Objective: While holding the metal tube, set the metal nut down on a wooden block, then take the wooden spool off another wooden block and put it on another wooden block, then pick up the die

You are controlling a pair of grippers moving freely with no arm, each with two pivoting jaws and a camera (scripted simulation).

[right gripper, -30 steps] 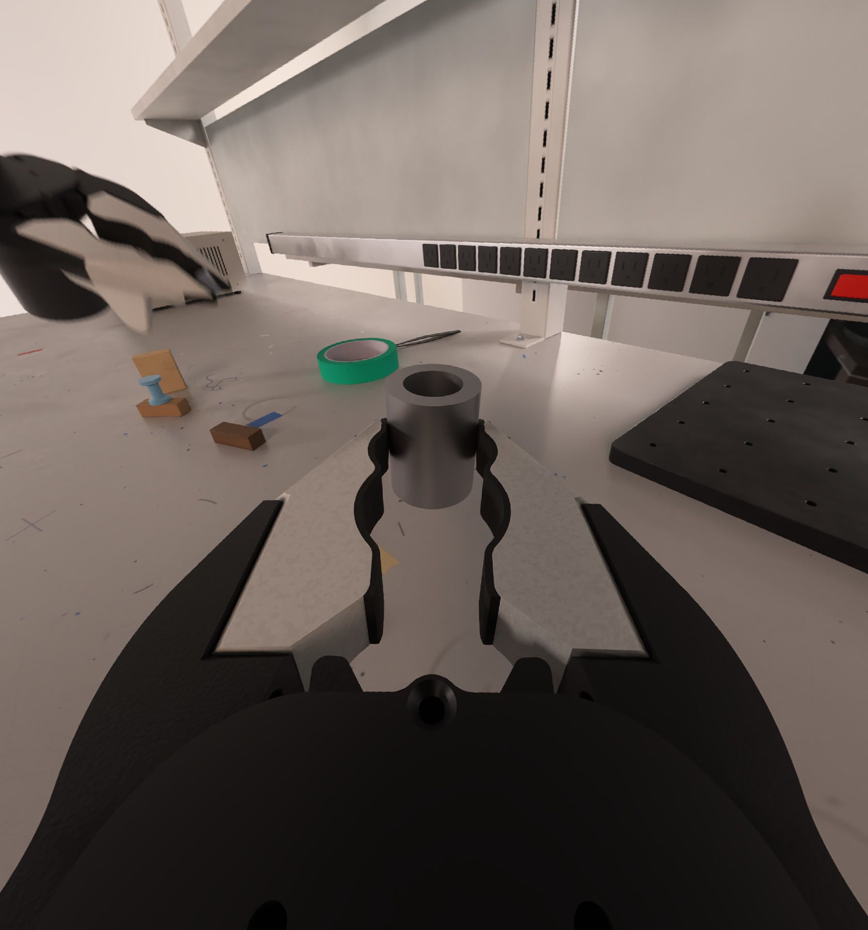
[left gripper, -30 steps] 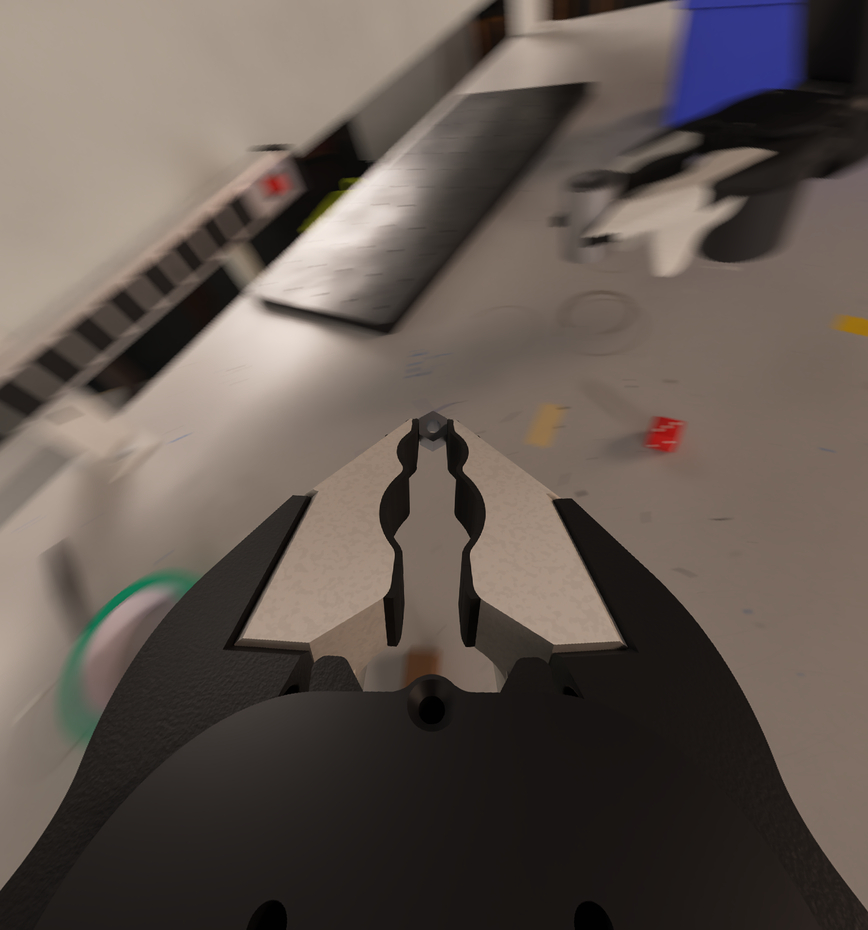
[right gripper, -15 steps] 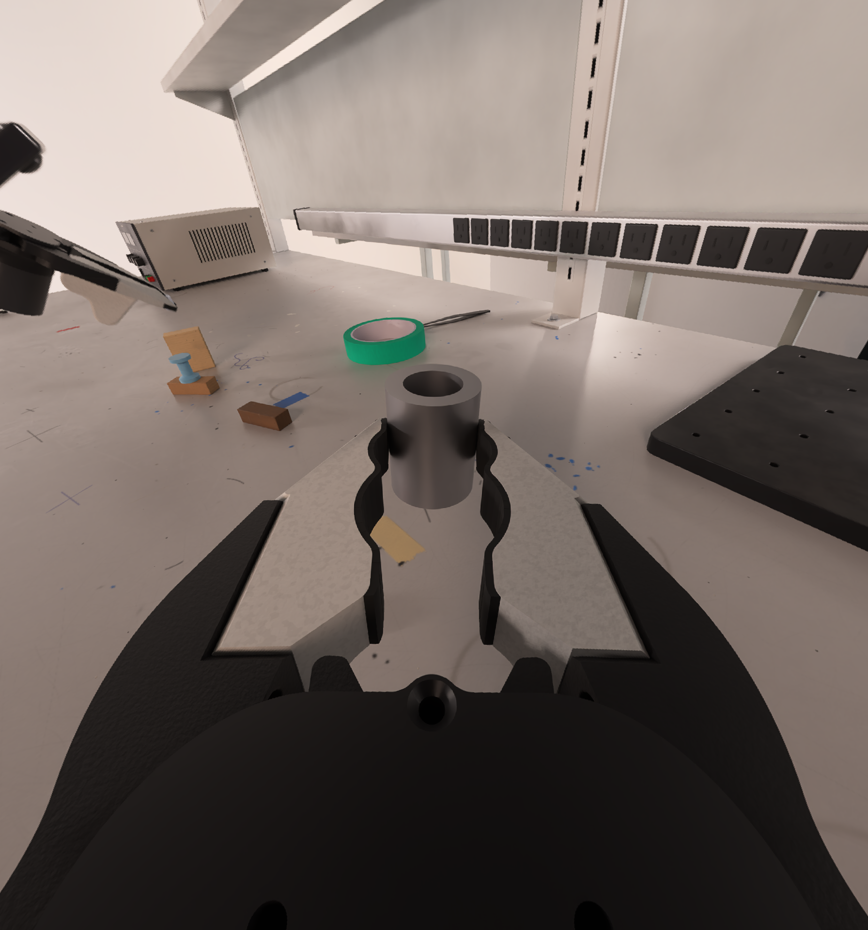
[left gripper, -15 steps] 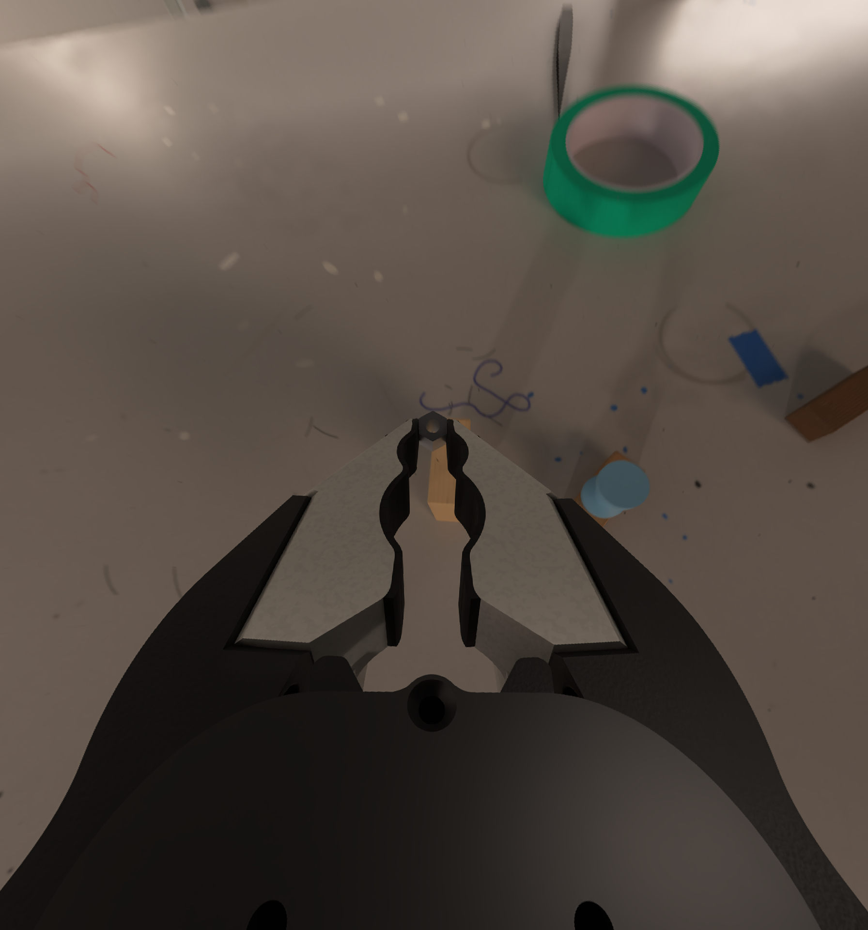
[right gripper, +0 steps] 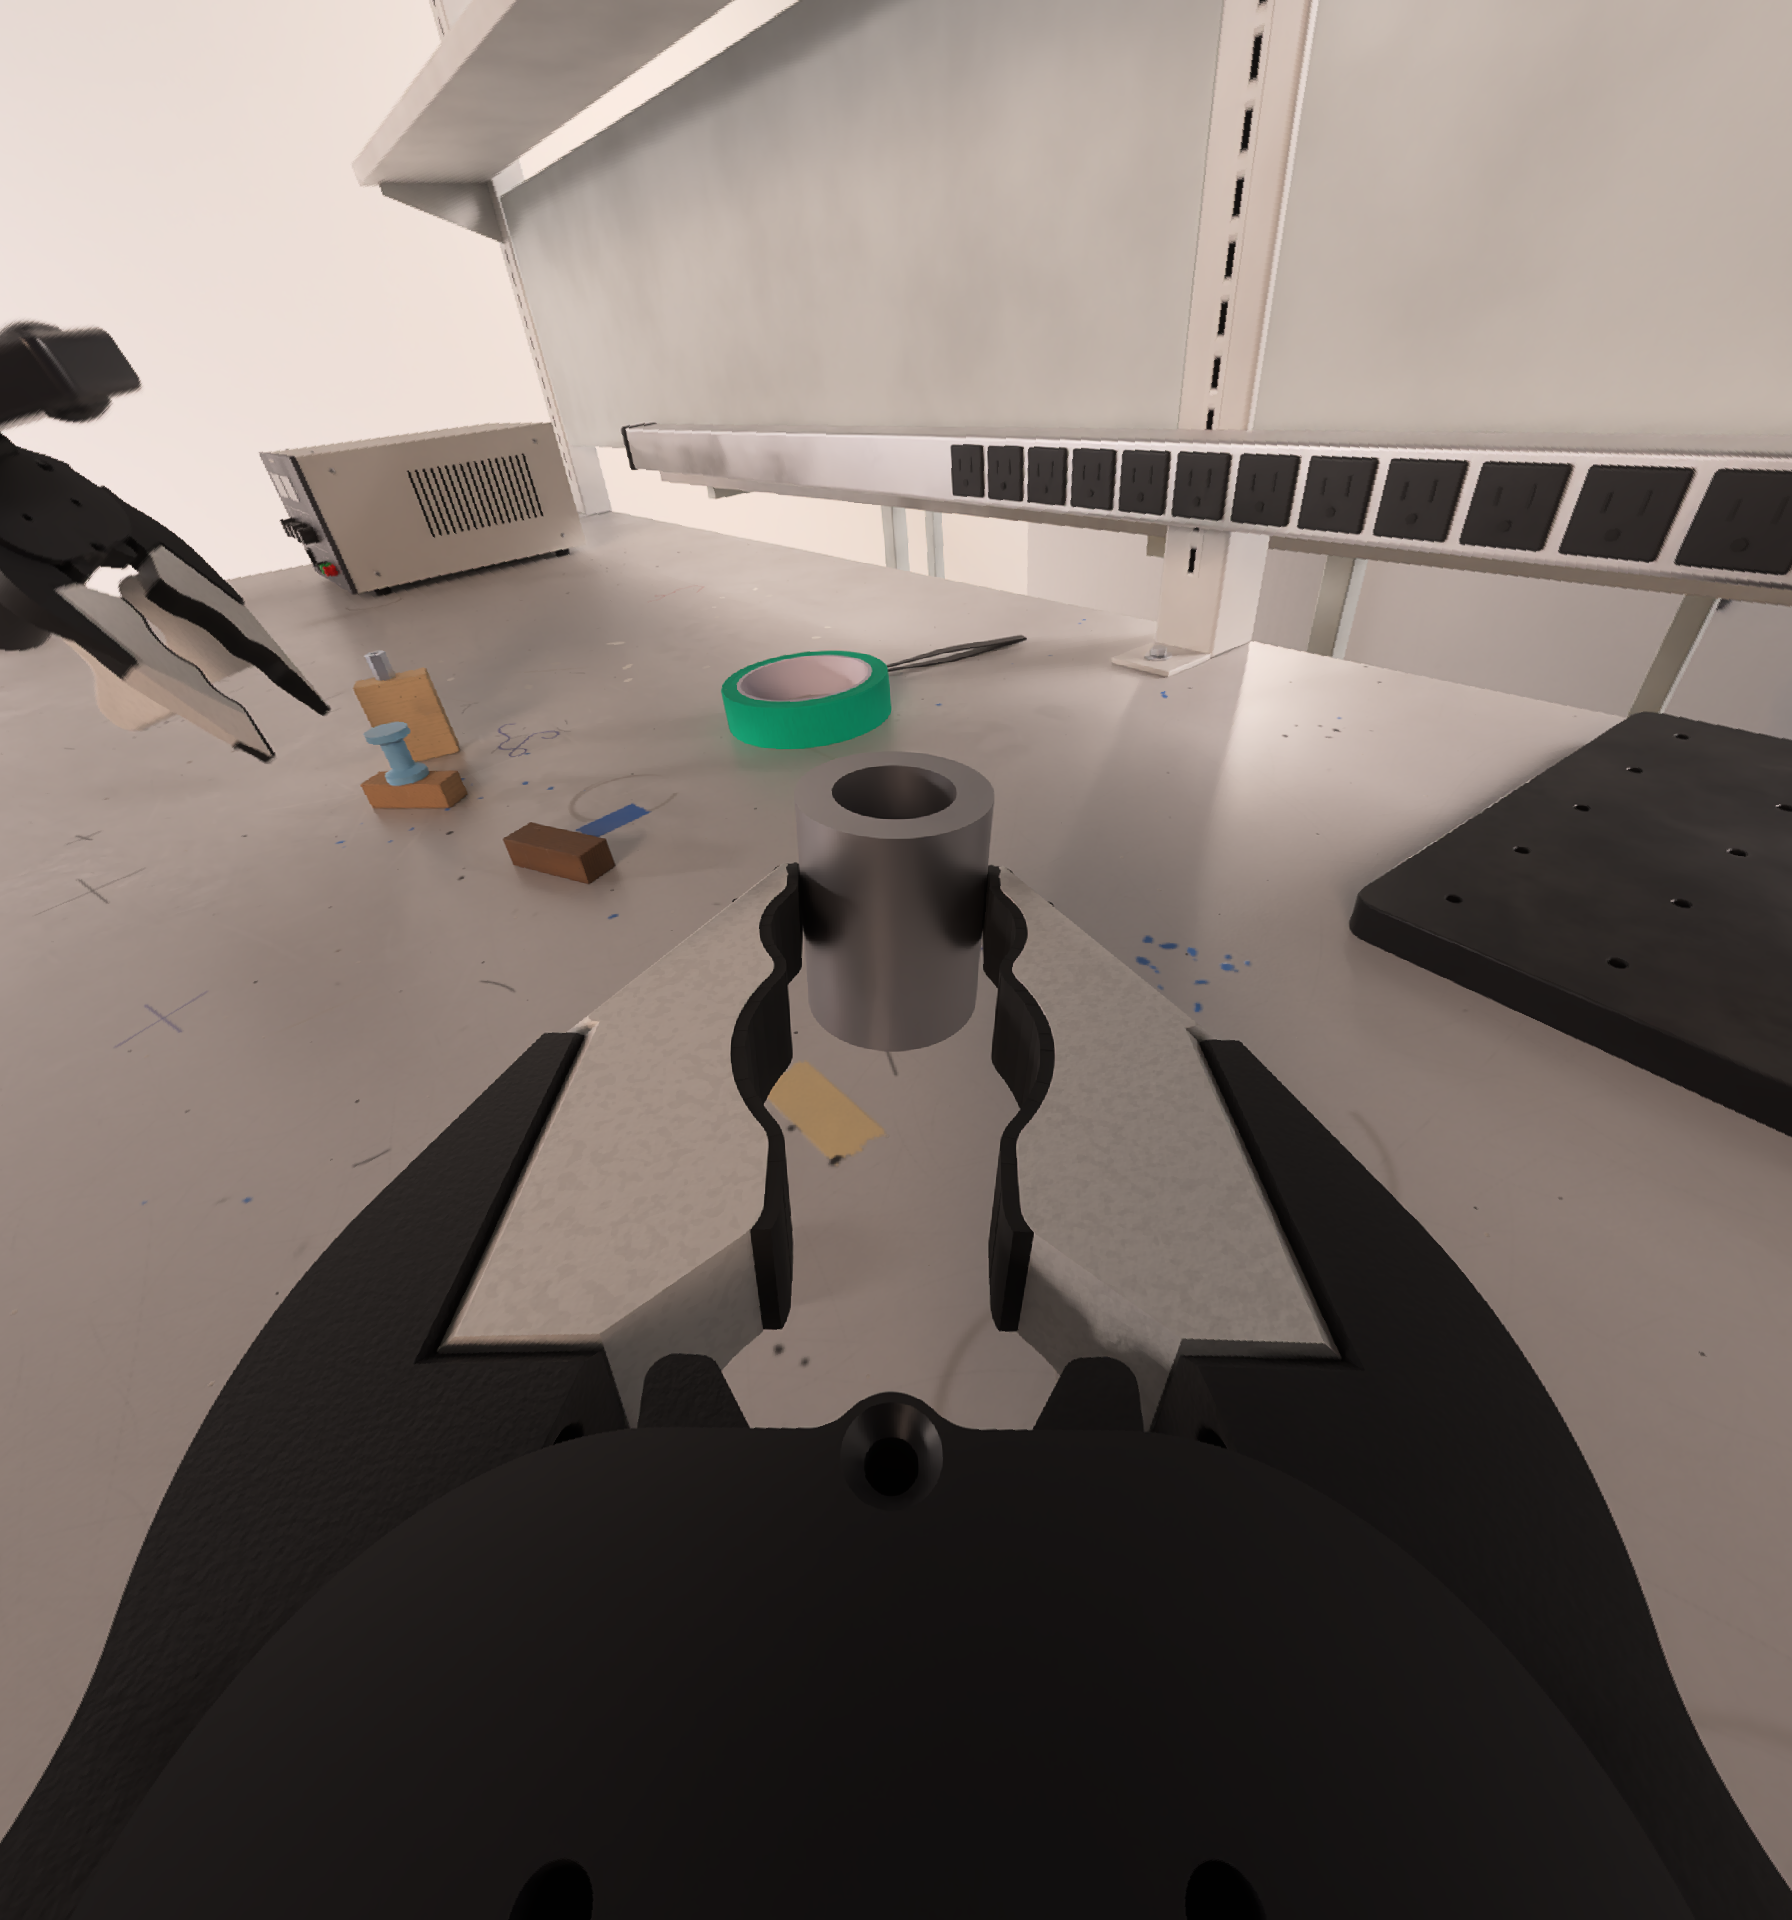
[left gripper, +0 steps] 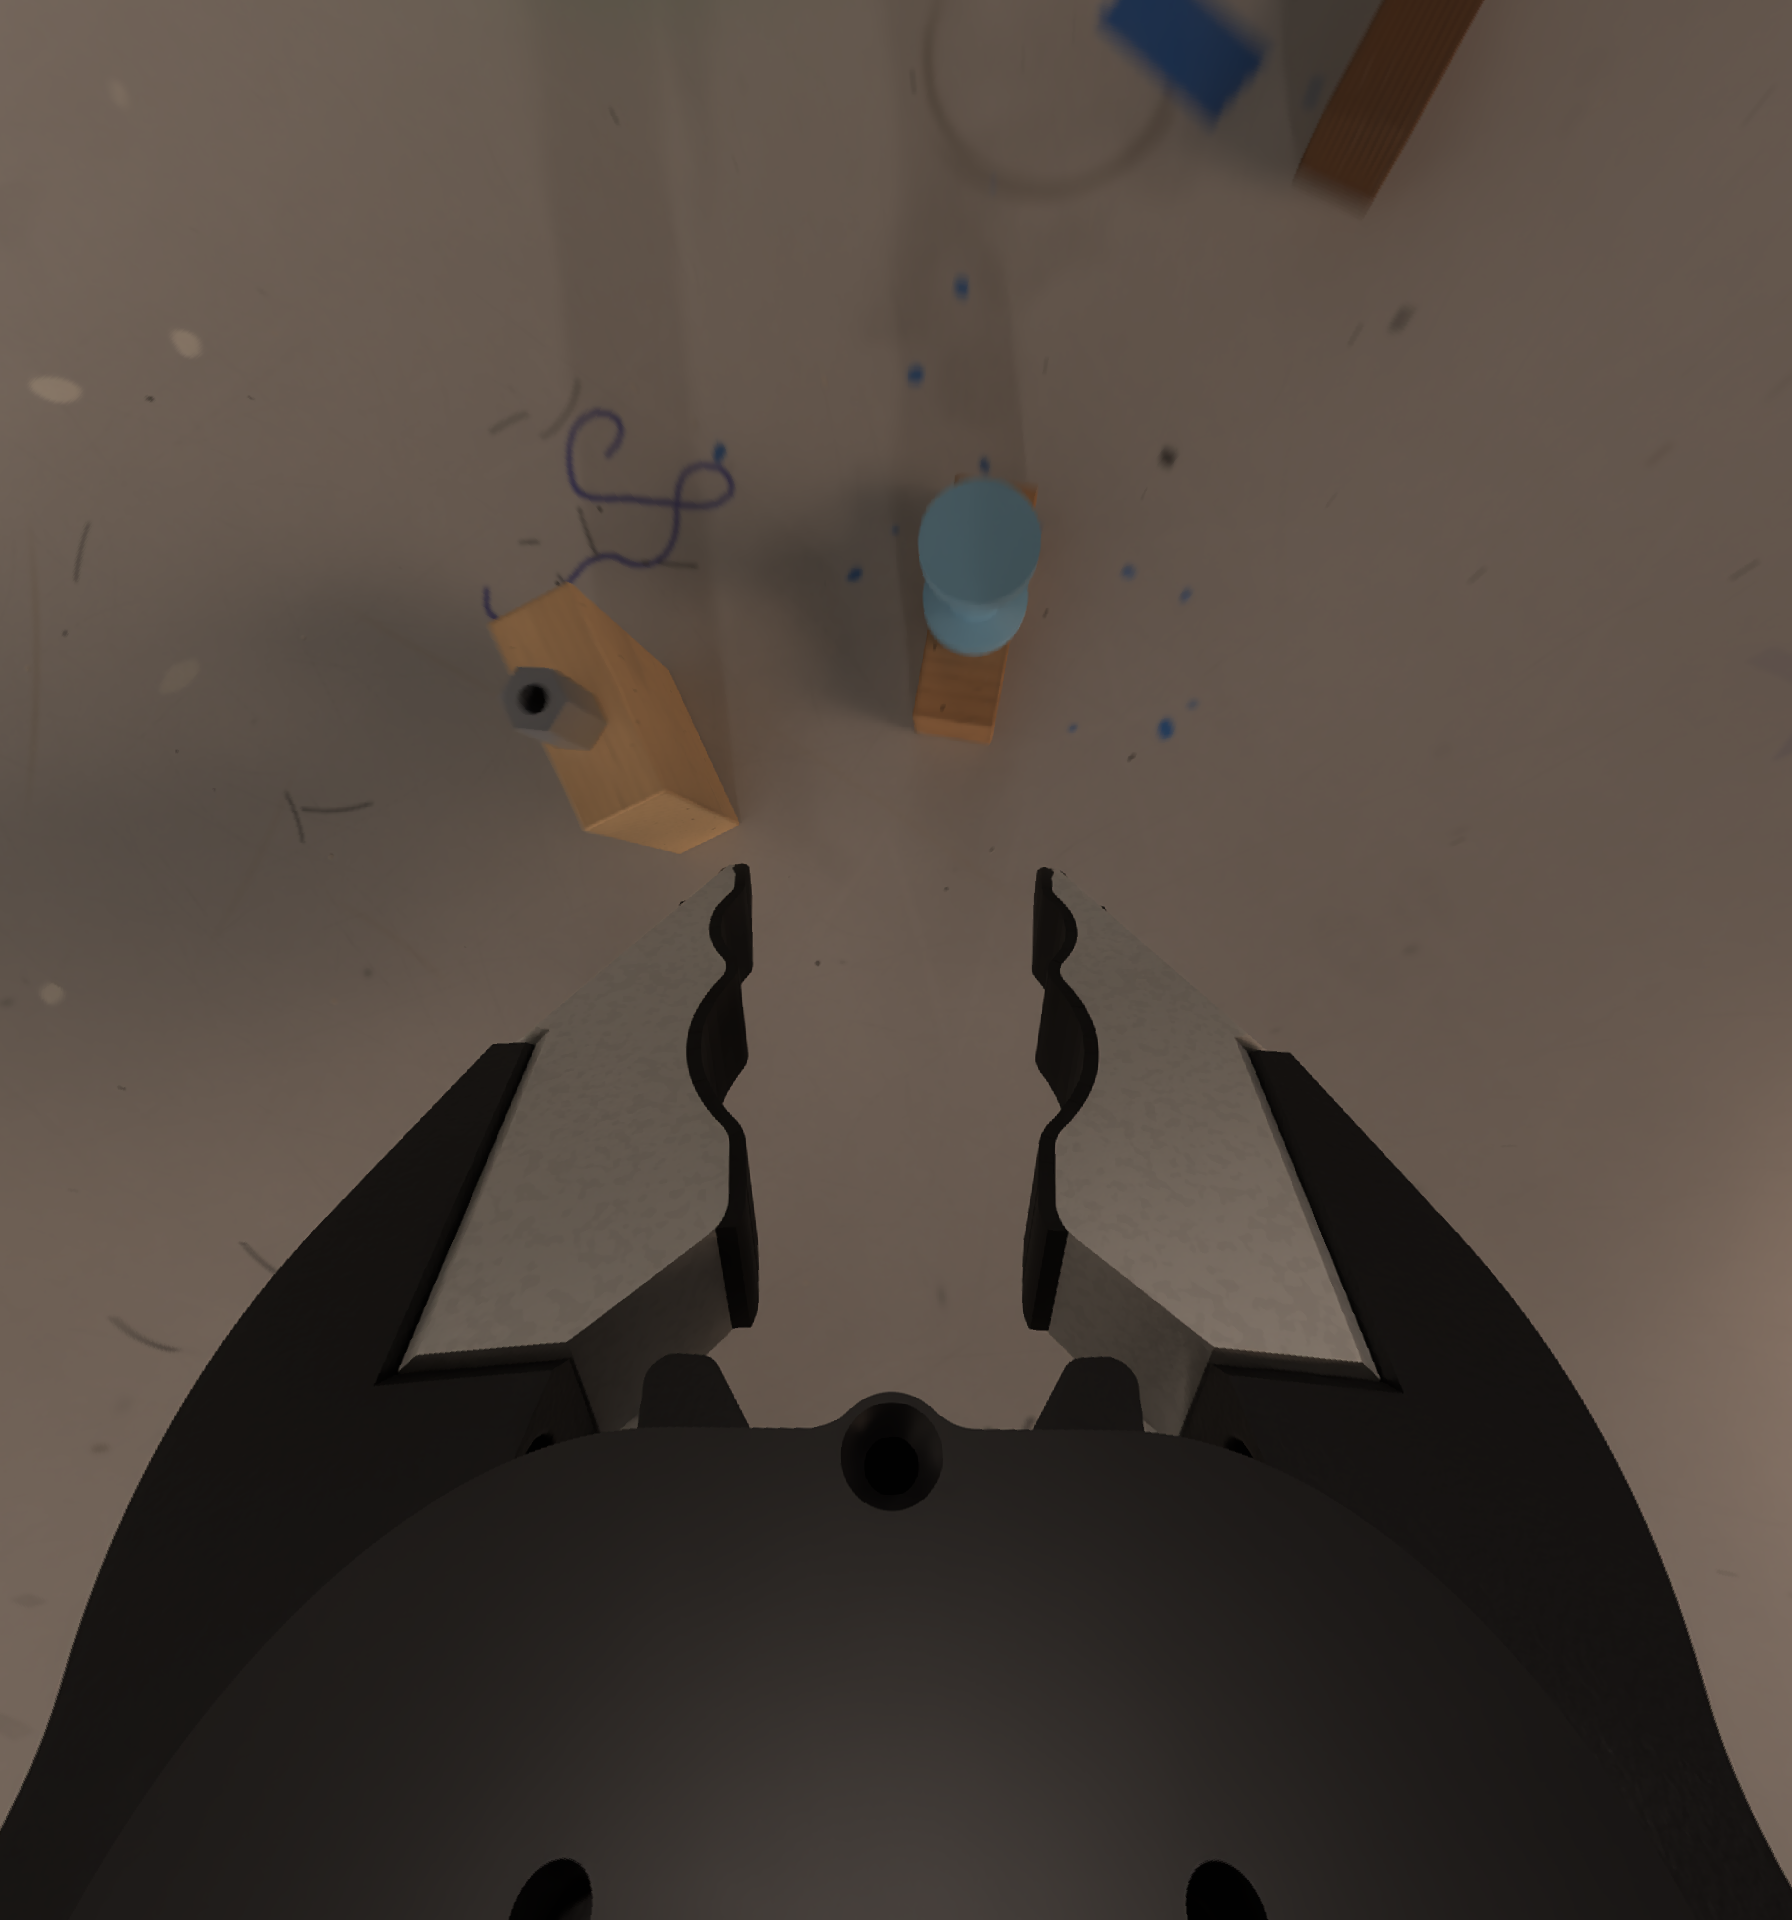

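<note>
I find no writing, brand, number or sign that I can read anywhere in my two views. The beige metal power-supply box (right gripper: 424,506) at the bench's back carries markings too small for me to make out.

Grey nut (left gripper: 547,707) upright on pale block (left gripper: 617,722), blue spool (left gripper: 975,566) on neighbouring block (left gripper: 959,691)

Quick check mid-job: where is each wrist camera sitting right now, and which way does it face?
Left wrist view: above the bench, facing down past the open left gripper at the metal nut and blue spool.
Right wrist view: low, facing the back wall, right gripper clamping the metal tube.
Shared: nut, spool, blocks; the right view also catches the left gripper.
</note>
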